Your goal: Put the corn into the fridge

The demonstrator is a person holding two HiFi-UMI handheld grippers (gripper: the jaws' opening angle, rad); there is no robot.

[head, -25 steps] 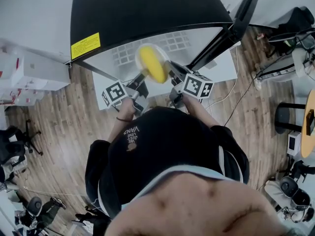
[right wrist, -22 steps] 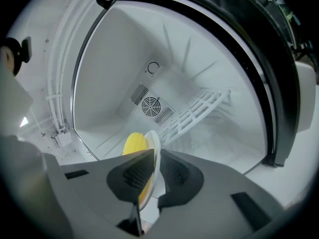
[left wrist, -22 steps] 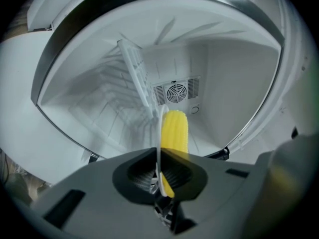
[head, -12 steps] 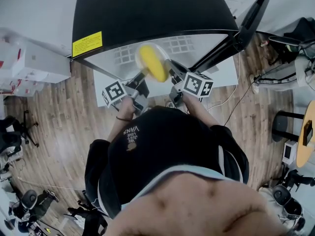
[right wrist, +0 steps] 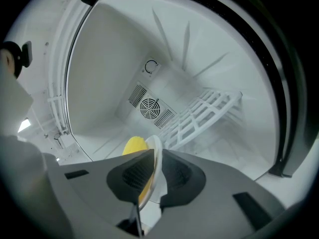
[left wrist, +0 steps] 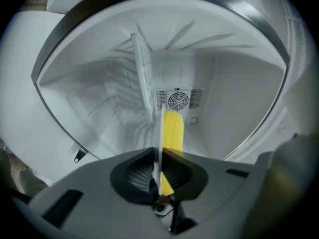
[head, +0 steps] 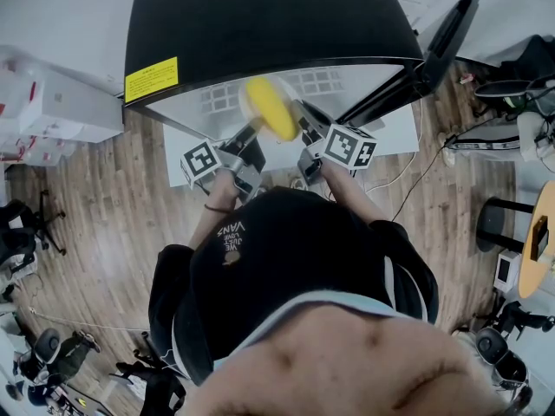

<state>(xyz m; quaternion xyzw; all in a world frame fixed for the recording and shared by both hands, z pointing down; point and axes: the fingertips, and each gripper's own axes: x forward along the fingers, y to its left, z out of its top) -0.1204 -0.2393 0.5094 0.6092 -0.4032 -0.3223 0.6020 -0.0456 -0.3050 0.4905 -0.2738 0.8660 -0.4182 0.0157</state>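
A yellow corn cob (head: 270, 107) lies on a small white plate (head: 253, 94), held at the open mouth of the fridge (head: 260, 16). My left gripper (head: 245, 137) is shut on the plate's near left rim and my right gripper (head: 305, 128) is shut on its right rim. In the left gripper view the plate (left wrist: 161, 133) shows edge-on between the jaws of the left gripper (left wrist: 160, 156), with the corn (left wrist: 173, 131) just right of it. In the right gripper view the right gripper (right wrist: 153, 156) pinches the plate rim (right wrist: 156, 153), and the corn (right wrist: 134, 146) lies to its left.
The fridge interior is white, with a wire shelf (right wrist: 199, 116) and a round fan vent (right wrist: 149, 106) on the back wall. The black fridge door (head: 442, 33) stands open at the right. Wooden floor, white boxes (head: 52, 115) and office chairs surround the person.
The plate with the corn has tipped slightly between the two grippers. Both hands stay at the fridge mouth, still gripping the rim.
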